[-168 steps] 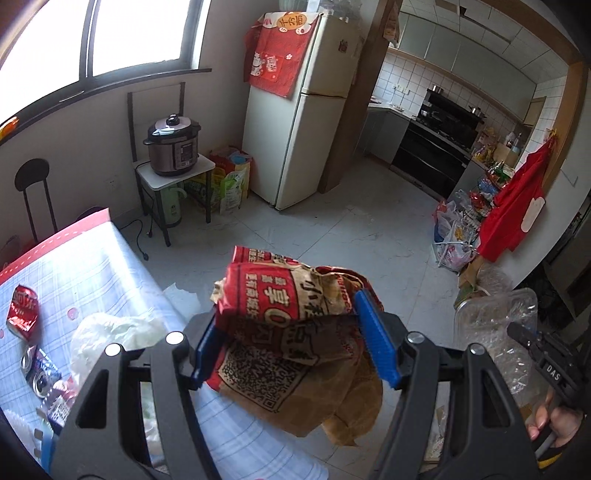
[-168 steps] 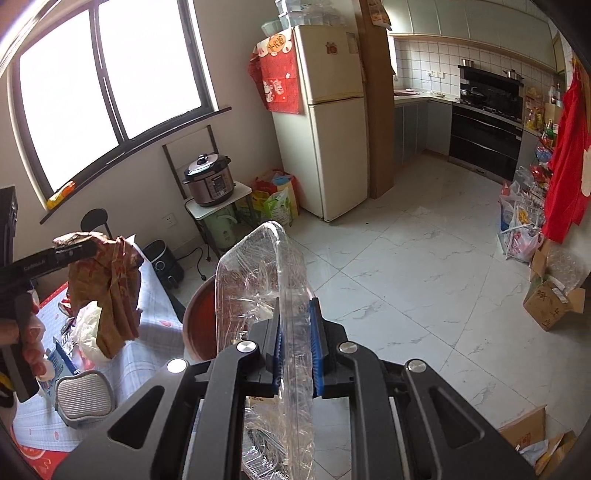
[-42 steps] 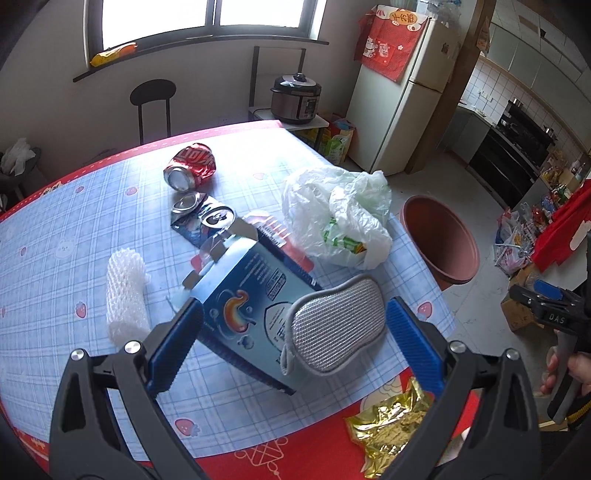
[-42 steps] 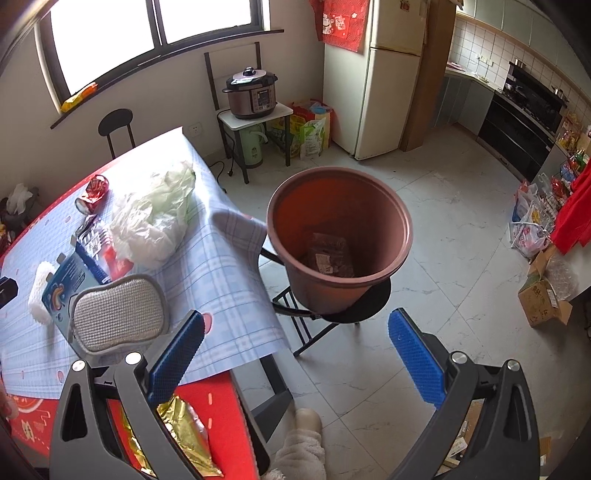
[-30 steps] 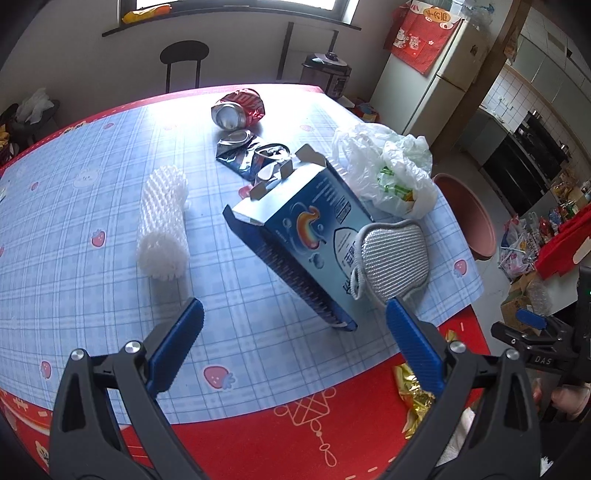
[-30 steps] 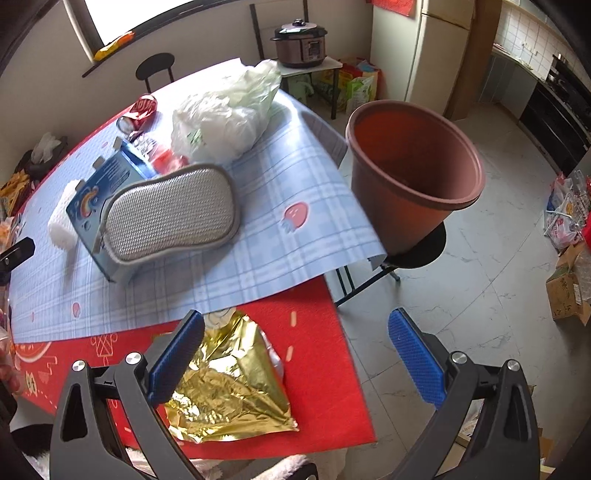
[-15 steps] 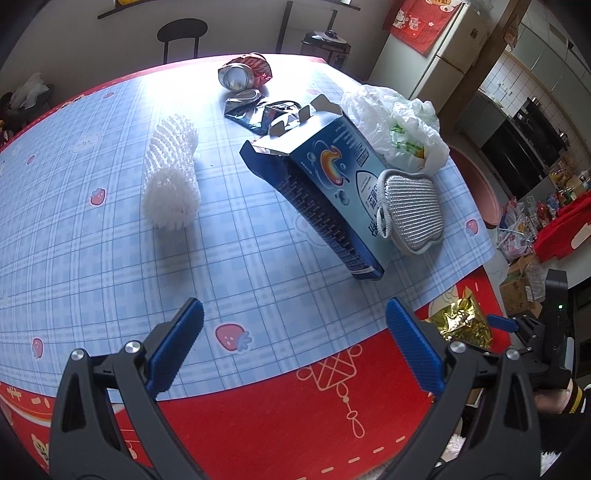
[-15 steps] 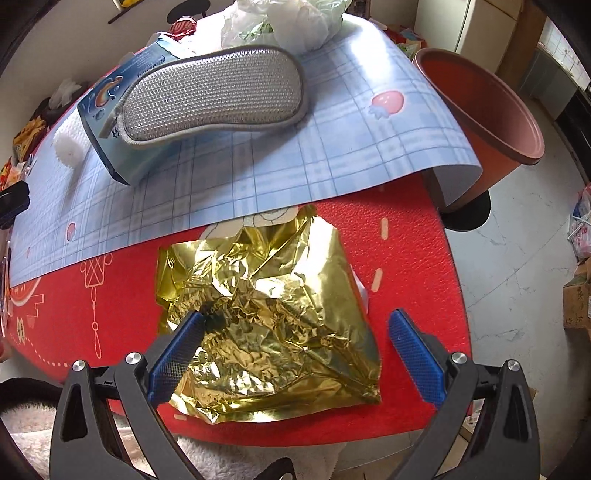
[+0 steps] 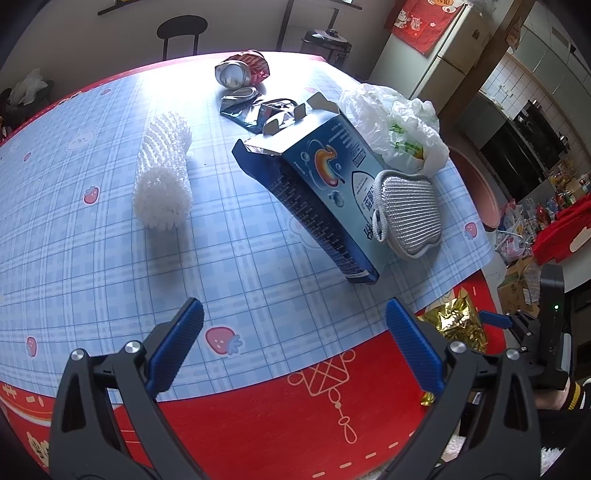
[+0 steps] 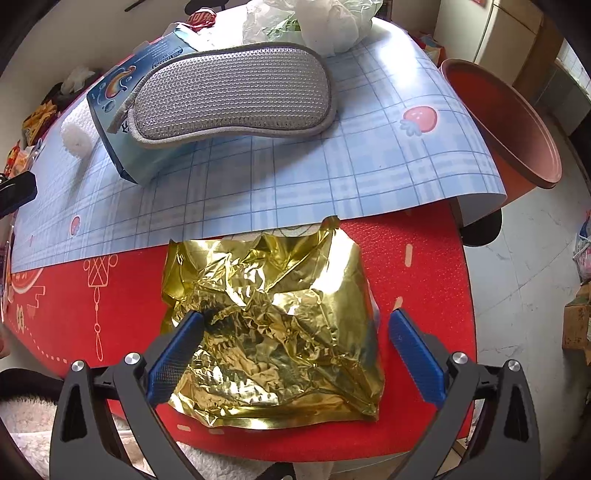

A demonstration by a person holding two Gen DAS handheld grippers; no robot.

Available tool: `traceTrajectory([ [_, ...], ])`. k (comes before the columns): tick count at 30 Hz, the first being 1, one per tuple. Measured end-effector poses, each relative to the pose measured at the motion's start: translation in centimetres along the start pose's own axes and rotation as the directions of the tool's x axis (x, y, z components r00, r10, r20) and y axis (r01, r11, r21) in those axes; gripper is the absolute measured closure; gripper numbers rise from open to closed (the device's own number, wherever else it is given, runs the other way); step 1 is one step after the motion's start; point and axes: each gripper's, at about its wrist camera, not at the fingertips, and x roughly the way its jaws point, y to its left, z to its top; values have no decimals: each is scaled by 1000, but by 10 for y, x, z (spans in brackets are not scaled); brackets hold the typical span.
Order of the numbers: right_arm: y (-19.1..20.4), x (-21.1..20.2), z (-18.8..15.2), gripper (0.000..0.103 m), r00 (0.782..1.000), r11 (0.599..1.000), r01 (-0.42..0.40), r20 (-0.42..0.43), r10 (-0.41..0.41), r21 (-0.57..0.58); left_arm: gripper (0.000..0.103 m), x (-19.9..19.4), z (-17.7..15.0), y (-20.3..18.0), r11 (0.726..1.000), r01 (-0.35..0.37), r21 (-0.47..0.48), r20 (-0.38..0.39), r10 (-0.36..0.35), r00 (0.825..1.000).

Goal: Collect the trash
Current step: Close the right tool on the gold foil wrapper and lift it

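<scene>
A crumpled gold foil bag (image 10: 273, 317) lies on the red table edge. My right gripper (image 10: 295, 350) is open, its blue pads on either side of the bag, low over it. The bag also shows in the left wrist view (image 9: 452, 325). My left gripper (image 9: 291, 343) is open and empty above the near table edge. Beyond it lie a blue carton (image 9: 317, 199), a grey mesh pad (image 9: 406, 214), a white foam net (image 9: 162, 177), a crushed red can (image 9: 242, 70), a foil wrapper (image 9: 255, 109) and a white plastic bag (image 9: 395, 125).
A terracotta bin (image 10: 509, 136) stands off the table's far right edge, on a stool. The blue checked cloth (image 9: 92, 236) covers most of the red table (image 9: 295, 406). A black chair (image 9: 181, 33), a fridge and kitchen counters stand behind.
Both grippers dropped their earlier loads and turned back to the table. The right gripper has come down close over the gold foil bag. The left gripper has drifted slightly nearer the table.
</scene>
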Motion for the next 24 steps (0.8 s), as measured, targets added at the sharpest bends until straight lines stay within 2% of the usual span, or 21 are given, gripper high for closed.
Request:
traceTrajectory([
  [7, -8, -14, 6, 30, 997, 998, -69, 21, 69, 10, 6, 0, 6, -2, 1000, -12, -15, 14, 12, 1000],
  [9, -14, -22, 6, 41, 996, 996, -87, 36, 86, 31, 6, 1, 8, -3, 1000, -12, -16, 12, 13, 1000],
  [16, -20, -51, 2, 65, 987, 992, -123, 106, 120, 22, 6, 10, 11, -11, 1000, -7, 3, -1, 7, 1000],
  [24, -29, -85, 12, 69, 964, 985, -167, 218, 152, 52, 6, 17, 13, -15, 1000, 5, 11, -17, -5, 1000],
])
